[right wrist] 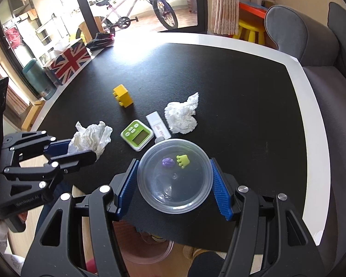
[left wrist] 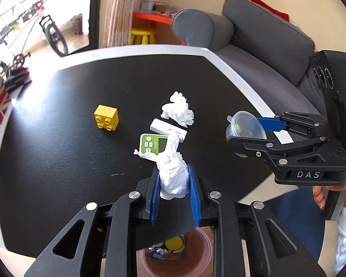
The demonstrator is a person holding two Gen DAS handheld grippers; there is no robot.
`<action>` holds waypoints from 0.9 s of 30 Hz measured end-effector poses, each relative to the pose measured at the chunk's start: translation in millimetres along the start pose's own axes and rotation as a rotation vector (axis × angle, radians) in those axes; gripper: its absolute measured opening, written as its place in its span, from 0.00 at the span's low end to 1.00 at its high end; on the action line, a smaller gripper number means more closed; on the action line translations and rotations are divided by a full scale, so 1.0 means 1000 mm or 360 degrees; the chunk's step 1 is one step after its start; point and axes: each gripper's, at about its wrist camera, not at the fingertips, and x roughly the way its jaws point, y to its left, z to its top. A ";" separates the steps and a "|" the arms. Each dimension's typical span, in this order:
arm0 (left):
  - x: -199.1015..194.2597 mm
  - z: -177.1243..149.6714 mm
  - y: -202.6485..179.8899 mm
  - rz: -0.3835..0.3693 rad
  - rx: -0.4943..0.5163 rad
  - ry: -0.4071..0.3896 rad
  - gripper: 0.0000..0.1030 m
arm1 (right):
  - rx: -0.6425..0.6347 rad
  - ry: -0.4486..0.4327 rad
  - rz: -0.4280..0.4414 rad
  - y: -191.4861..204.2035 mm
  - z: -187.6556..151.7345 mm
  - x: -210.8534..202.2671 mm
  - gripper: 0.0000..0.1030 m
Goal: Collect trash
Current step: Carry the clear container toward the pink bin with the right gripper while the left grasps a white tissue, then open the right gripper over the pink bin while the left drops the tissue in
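Observation:
My left gripper is shut on a crumpled white tissue, held just above the black table; the same tissue shows in the right wrist view, sticking out of the left gripper. My right gripper is shut on a clear round plastic container with a purple bit and a green bit inside; from the left wrist view the container hangs at the table's right edge in the right gripper. A second crumpled tissue lies on the table.
On the table lie a yellow toy brick, a green timer and a white stick-shaped device. A pinkish bin stands on the floor below the near edge. A grey sofa is at the right.

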 end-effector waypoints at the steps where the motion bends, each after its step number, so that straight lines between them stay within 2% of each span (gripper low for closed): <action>1: -0.005 -0.003 -0.002 -0.0006 0.0015 -0.0004 0.22 | -0.0014 -0.0015 0.0002 0.004 -0.005 -0.007 0.58; 14: -0.039 -0.045 -0.010 -0.0012 0.0074 -0.0033 0.22 | -0.0065 -0.0098 0.0082 0.041 -0.062 -0.054 0.58; 20: -0.047 -0.068 -0.009 -0.0038 0.0042 -0.0003 0.22 | -0.0077 -0.0056 0.0134 0.054 -0.085 -0.058 0.58; 27: -0.051 -0.090 -0.007 -0.0075 0.0006 0.0035 0.22 | -0.0065 0.0046 0.0209 0.065 -0.109 -0.041 0.58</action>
